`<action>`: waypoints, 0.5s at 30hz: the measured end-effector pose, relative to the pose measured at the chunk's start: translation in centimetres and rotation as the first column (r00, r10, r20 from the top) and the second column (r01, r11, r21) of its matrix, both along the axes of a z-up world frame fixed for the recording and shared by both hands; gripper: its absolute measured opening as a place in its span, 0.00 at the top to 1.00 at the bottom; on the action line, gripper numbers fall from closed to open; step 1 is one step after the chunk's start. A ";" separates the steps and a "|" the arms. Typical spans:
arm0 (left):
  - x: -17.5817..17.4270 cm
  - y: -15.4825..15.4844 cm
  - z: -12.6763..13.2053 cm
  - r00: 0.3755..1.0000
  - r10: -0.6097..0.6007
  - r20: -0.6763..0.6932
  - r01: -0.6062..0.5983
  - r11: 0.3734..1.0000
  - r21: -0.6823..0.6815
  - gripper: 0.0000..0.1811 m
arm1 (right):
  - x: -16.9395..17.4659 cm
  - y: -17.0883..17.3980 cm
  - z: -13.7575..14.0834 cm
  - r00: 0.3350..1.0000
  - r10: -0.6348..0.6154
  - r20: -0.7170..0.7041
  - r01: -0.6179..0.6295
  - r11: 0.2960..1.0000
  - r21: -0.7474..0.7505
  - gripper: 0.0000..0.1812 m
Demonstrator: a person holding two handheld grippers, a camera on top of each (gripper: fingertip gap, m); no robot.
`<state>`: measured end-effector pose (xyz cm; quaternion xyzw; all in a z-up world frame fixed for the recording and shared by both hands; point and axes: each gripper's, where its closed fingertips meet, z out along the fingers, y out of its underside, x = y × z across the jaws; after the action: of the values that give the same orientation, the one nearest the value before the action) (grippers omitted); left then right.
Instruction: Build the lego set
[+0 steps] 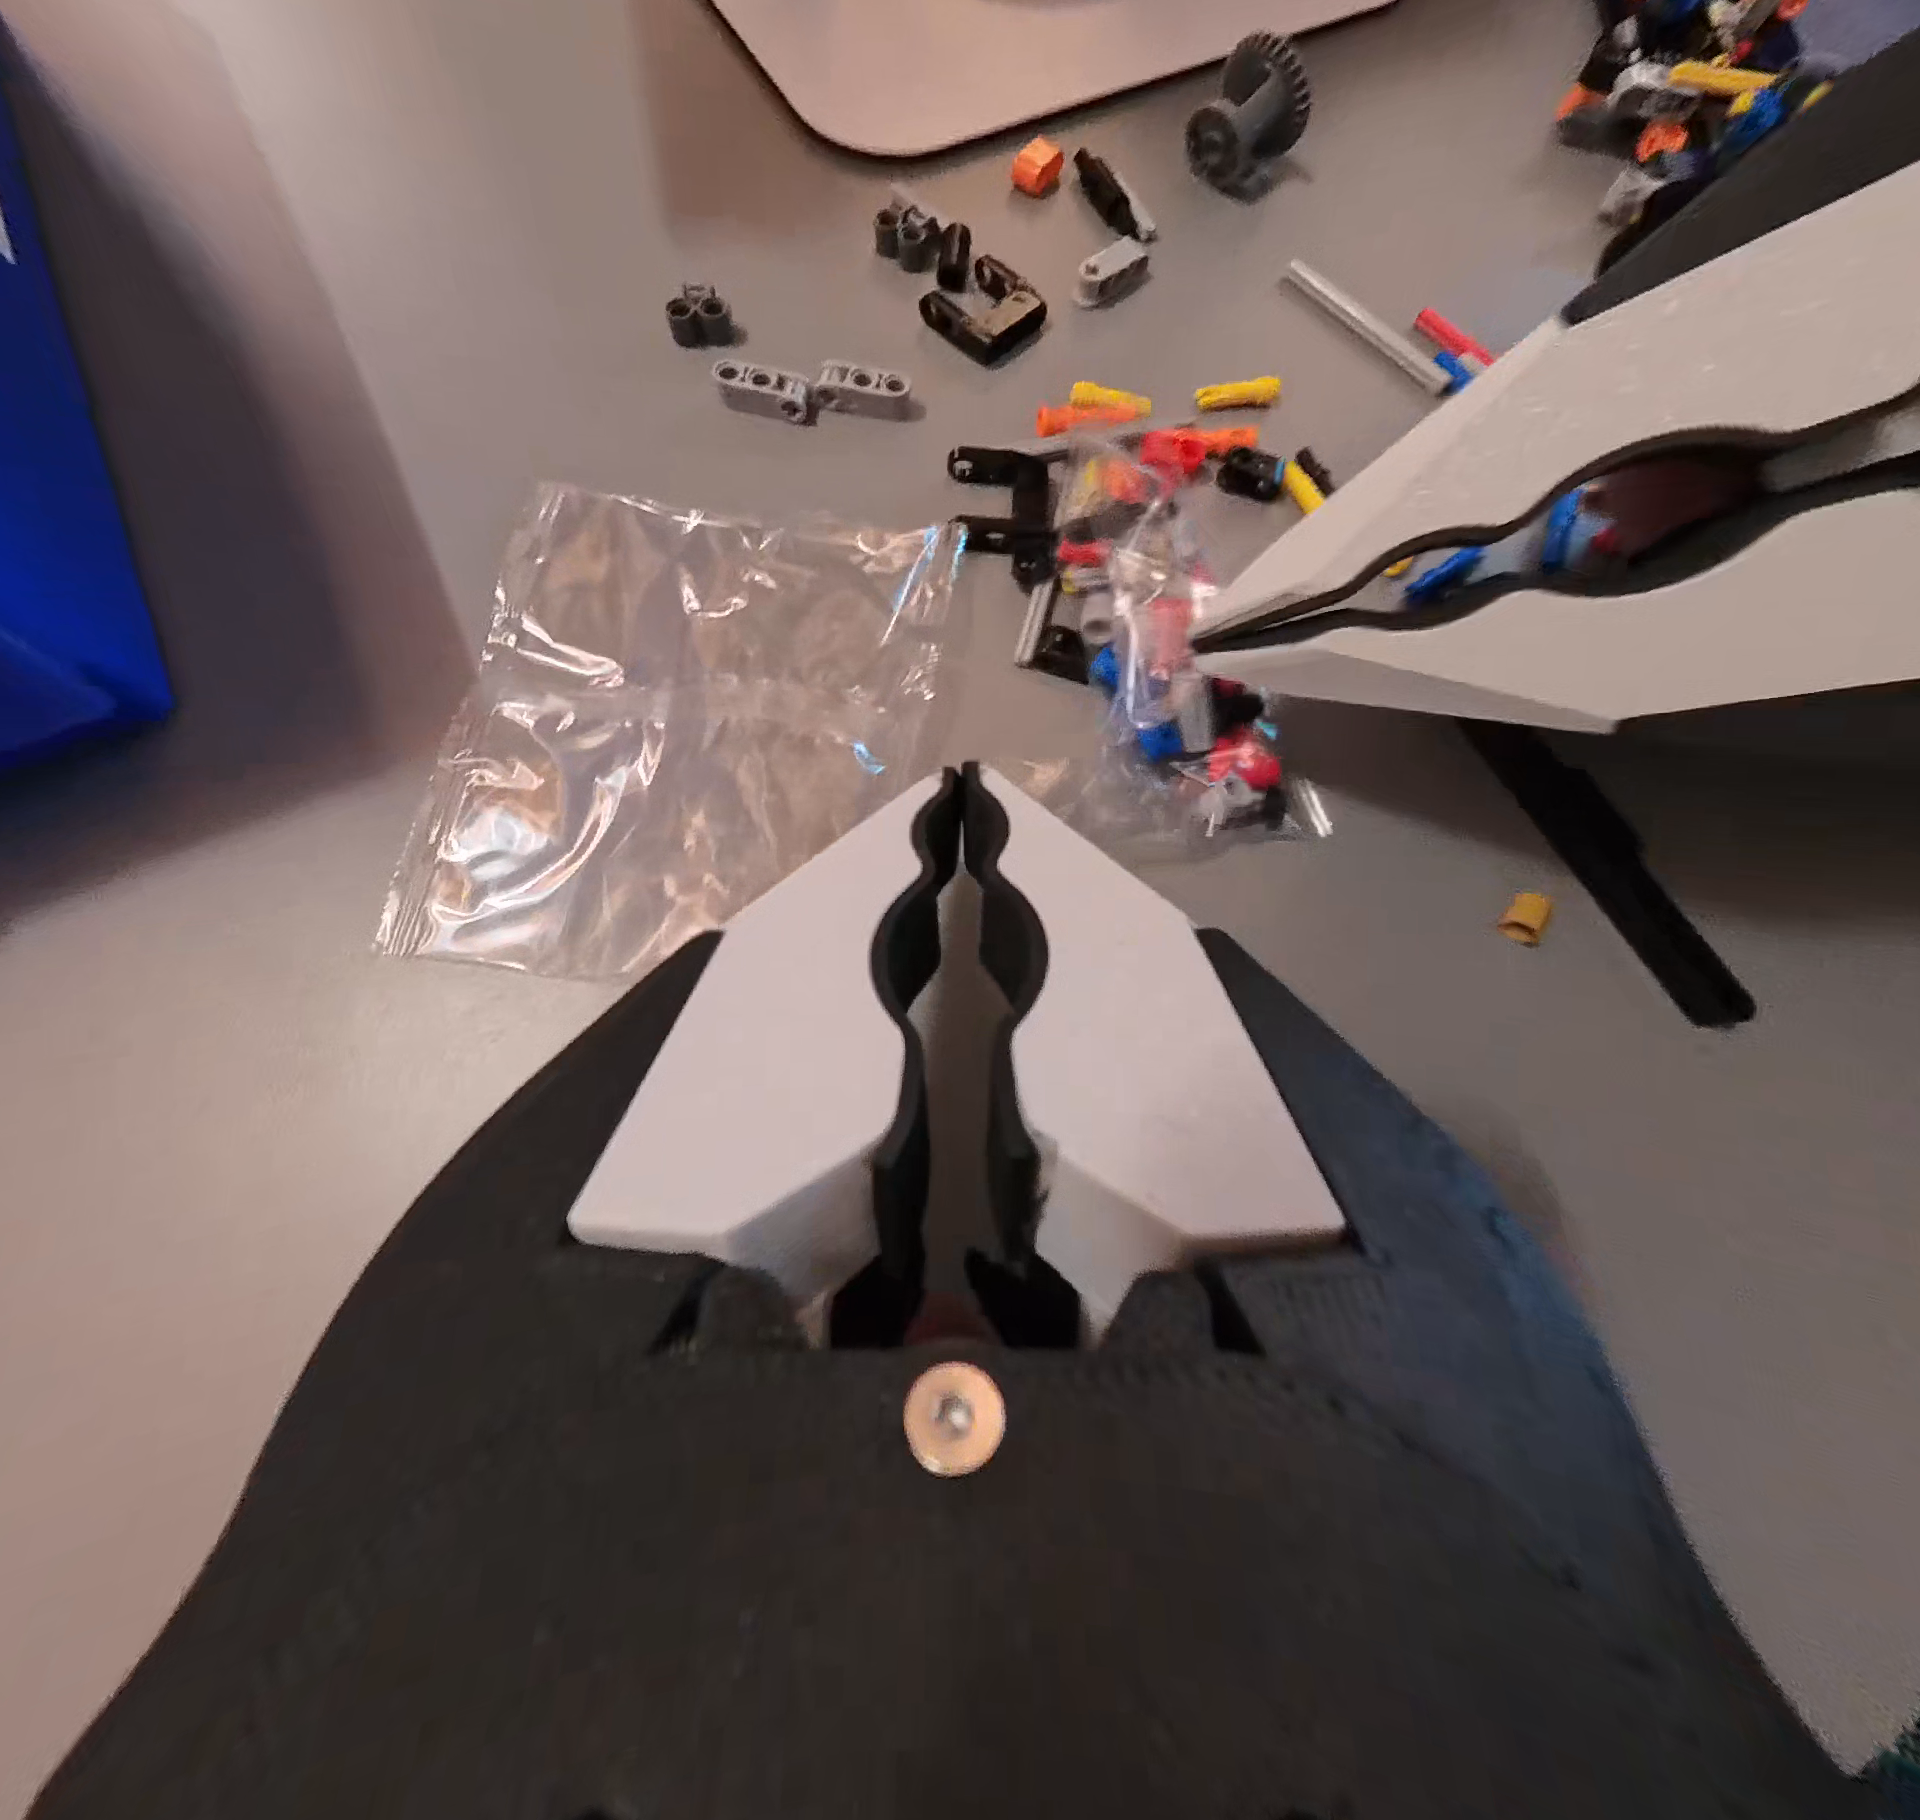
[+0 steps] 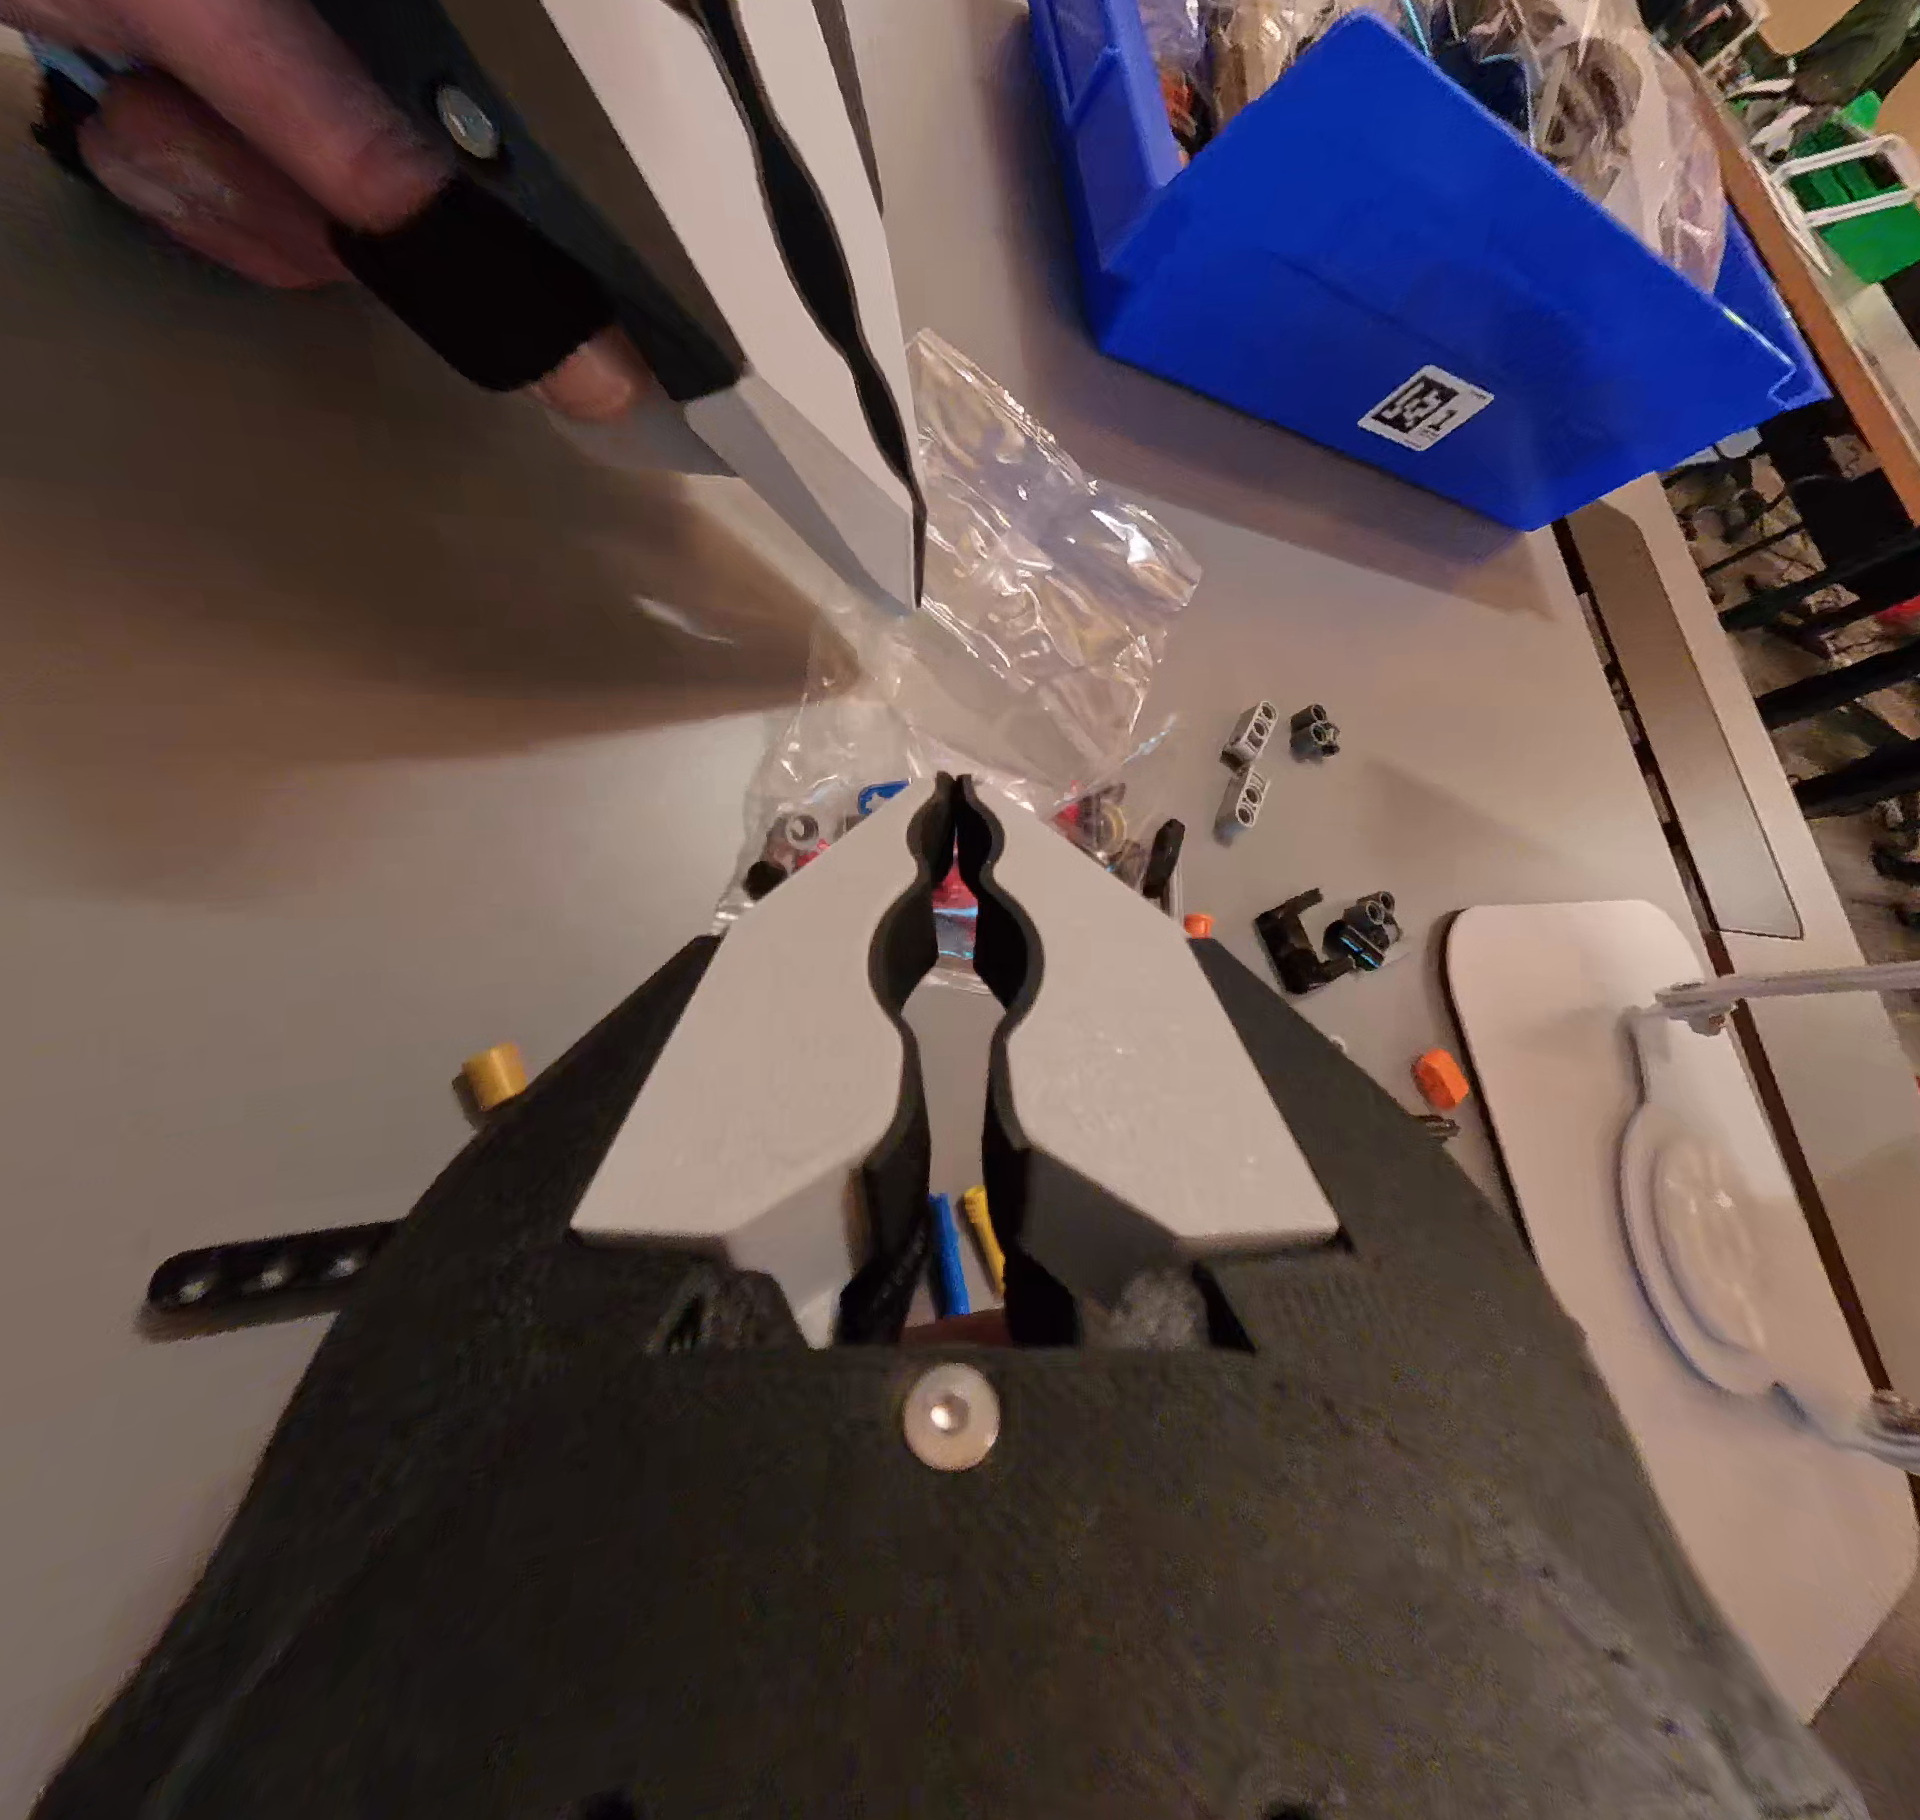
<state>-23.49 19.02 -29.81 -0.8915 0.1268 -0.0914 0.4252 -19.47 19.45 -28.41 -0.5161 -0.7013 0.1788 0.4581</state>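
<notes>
**Desk:** Where do your two grippers stand on the grey table (image 1: 312, 1095)?

**Caption:** Your left gripper (image 1: 958, 778) sits at centre frame in its own view, fingers pressed together at the tips, which rest at the near edge of the clear plastic bag (image 1: 675, 710). Whether they pinch the film, you cannot tell from here. Your right gripper (image 1: 1195, 640) comes in from the right of that view, clenched on the bag's stuffed end, where red, blue and black lego pieces (image 1: 1174, 627) bunch inside the plastic.

**Desk:** And from the right-hand camera?

**Caption:** Your right gripper (image 2: 956, 783) shows tips closed over crumpled plastic at mid-frame, coloured pieces visible below them. Your left gripper (image 2: 914, 596) reaches down from the upper left, held by a hand (image 2: 239, 118), its point touching the flat part of the bag (image 2: 1039, 544).

**Desk:** Where is the rest of the set?

**Caption:** Loose pieces lie scattered above the bag in the left view: grey connectors (image 1: 810, 388), black connectors (image 1: 977, 305), yellow pins (image 1: 1236, 390), an orange bush (image 1: 1036, 165) and a dark gear (image 1: 1247, 113). A partly built model (image 1: 1683, 77) stands at upper right. A blue bin (image 2: 1403, 243) fills the upper right of the right view, and a pale mat (image 1: 1039, 56) lies at top centre of the left.
</notes>
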 end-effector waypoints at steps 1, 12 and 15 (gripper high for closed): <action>-0.2 0.0 -0.1 1.000 0.003 -0.006 -0.003 1.000 -0.003 1.00 | 0.0 0.0 0.2 1.000 0.001 -0.002 -0.001 1.000 0.002 1.00; -2.7 0.4 -0.6 0.997 0.045 -0.060 -0.047 0.998 -0.030 1.00 | 2.2 0.2 -0.5 0.998 0.000 0.056 0.002 1.000 -0.030 1.00; -3.0 0.4 -0.8 0.996 0.056 -0.066 -0.058 0.998 -0.040 1.00 | 2.7 0.3 -0.4 0.998 -0.002 0.057 0.004 0.999 -0.043 1.00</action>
<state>-26.53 19.37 -30.65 -0.9059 0.1131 -0.0529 0.4047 -16.80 19.72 -28.78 -0.5319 -0.7091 0.1786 0.4270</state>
